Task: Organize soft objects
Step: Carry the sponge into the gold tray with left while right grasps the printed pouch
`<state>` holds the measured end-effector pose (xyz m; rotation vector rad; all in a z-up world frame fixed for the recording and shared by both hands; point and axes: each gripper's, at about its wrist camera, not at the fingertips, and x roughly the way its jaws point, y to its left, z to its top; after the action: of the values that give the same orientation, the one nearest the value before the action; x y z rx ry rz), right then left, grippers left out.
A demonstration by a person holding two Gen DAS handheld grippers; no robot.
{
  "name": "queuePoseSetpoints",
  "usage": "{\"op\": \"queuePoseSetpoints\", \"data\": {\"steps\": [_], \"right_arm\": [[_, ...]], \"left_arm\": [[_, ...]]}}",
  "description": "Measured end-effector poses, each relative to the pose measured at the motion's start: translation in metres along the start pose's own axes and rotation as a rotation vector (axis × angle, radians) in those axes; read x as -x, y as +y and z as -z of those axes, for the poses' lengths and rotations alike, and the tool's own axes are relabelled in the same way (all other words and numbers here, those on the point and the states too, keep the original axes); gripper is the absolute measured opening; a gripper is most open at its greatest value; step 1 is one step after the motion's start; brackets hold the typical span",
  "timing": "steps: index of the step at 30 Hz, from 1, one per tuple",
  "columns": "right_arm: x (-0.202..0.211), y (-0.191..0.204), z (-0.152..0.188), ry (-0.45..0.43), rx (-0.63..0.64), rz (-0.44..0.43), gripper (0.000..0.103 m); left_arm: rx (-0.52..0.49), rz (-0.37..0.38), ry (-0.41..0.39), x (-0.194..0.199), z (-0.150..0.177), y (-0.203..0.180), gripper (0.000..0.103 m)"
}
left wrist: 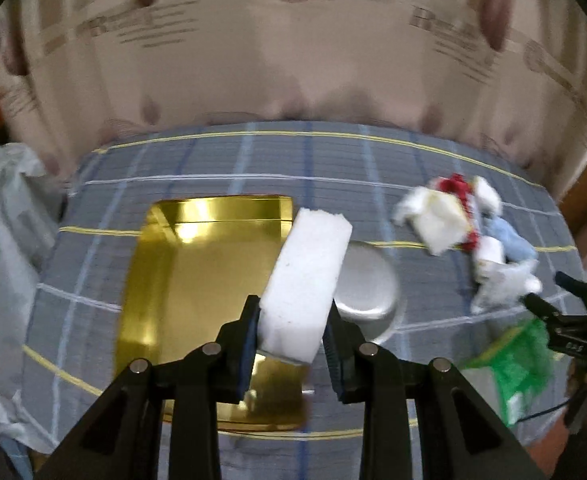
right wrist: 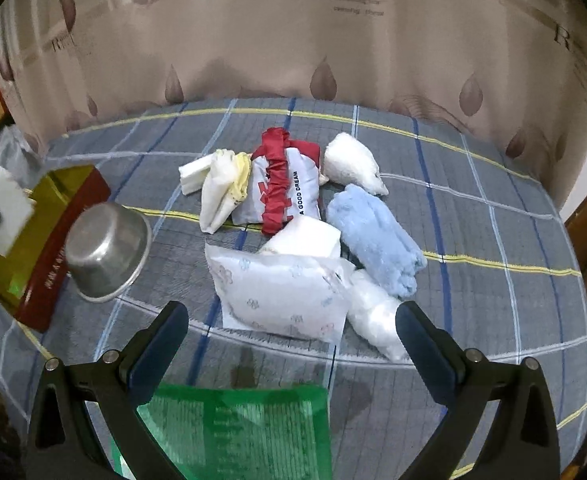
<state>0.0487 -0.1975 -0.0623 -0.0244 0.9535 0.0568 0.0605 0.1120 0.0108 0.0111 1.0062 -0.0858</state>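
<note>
My left gripper (left wrist: 293, 316) is shut on a white foam block (left wrist: 309, 268) and holds it above the gold tray (left wrist: 197, 264). The block (right wrist: 1, 204) and the red-sided tray (right wrist: 41, 248) also show at the left edge of the right wrist view. My right gripper (right wrist: 291, 314) stands open and empty just in front of a pile of soft things. That pile holds a white floral packet (right wrist: 281, 296), a blue fluffy towel (right wrist: 373, 236), a red and white pouch (right wrist: 285, 188), cream cloths (right wrist: 221, 188) and white fluffy pieces (right wrist: 353, 160).
An upturned metal bowl (right wrist: 105, 248) sits between the tray and the pile. A green printed bag (right wrist: 233, 432) lies near the front edge under my right gripper. The checked grey cloth (right wrist: 493, 240) covers the table, with a patterned curtain (right wrist: 293, 48) behind and white plastic (left wrist: 5, 240) at left.
</note>
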Motion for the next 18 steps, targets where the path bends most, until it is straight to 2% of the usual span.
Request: {"op": "queuePoseSetpoints", "data": {"steps": [6, 12, 18], "right_arm": [[-0.024, 0.008, -0.01, 0.067, 0.012, 0.018, 0.103], [-0.044, 0.013, -0.016, 0.116, 0.02, 0.041, 0.103], [-0.057, 0.014, -0.022, 0.146, 0.019, 0.057, 0.103]], "left_arm": [[0.049, -0.081, 0.015, -0.011, 0.0, 0.049, 0.03], [0.078, -0.106, 0.044, -0.035, -0.001, 0.078, 0.03], [0.075, -0.109, 0.074, -0.057, -0.002, 0.091, 0.03]]}}
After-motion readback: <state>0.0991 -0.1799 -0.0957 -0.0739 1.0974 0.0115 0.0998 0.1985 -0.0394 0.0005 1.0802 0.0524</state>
